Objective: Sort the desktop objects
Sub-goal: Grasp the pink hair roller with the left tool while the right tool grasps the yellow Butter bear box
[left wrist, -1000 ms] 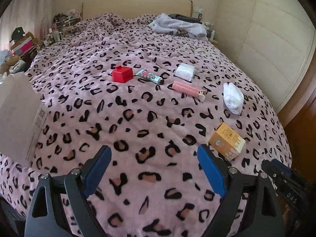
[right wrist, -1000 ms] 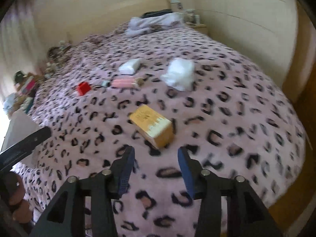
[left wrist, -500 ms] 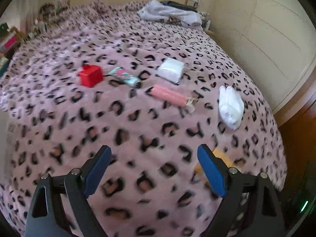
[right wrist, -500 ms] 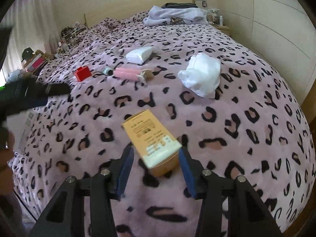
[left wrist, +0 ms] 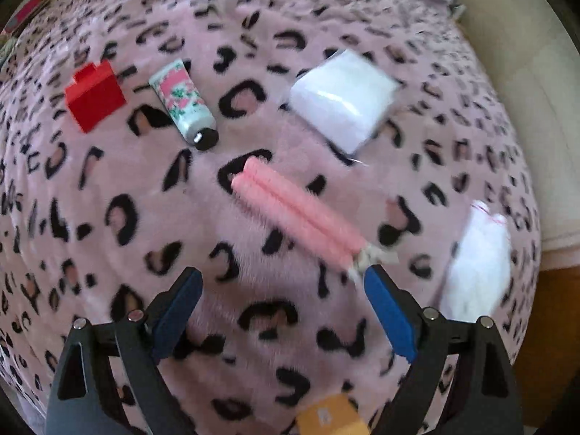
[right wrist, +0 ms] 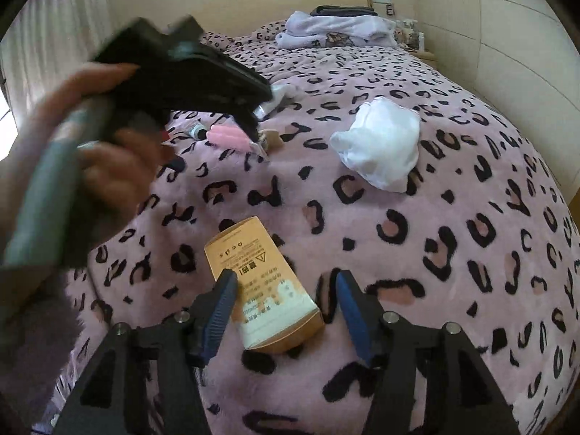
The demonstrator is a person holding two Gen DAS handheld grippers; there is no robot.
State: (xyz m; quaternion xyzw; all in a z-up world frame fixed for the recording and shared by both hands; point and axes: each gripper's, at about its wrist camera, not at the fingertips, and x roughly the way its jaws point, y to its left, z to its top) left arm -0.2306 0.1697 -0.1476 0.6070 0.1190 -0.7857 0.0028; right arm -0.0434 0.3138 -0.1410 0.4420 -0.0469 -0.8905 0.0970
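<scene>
The bed (right wrist: pixel 471 217), under a plush leopard-print blanket, carries everything; its soft pile gives, so pressing down to pinch a thing will likely sink it. Largest of the loose things is the crumpled white bag (right wrist: pixel 380 145), limp and light by the look of it, best gathered at a bunched fold. The flat white packet (left wrist: pixel 344 98) seems soft and slick in its wrapper; an edge would be the surest hold. The tan box (right wrist: pixel 261 282) looks stiff, light cardboard and should take a squeeze across its narrow sides; it lies between the fingers of the right tool (right wrist: pixel 286 290), which stands wide and not touching it. The pink roller pair (left wrist: pixel 297 217) is long and fuzzy, probably grippy at mid-length; its near end lies just by the tip of the left tool (left wrist: pixel 282 293), whose fingers are spread wide and empty. The red block (left wrist: pixel 95 96) is rigid with flat faces; the floral tube (left wrist: pixel 181 103) is squashy, firmer at its black cap. Only the left wrist view shows the block, tube and packet clearly; only the right wrist view shows a hand (right wrist: pixel 108 159) gripping the left tool's handle and the box's printed face.
</scene>
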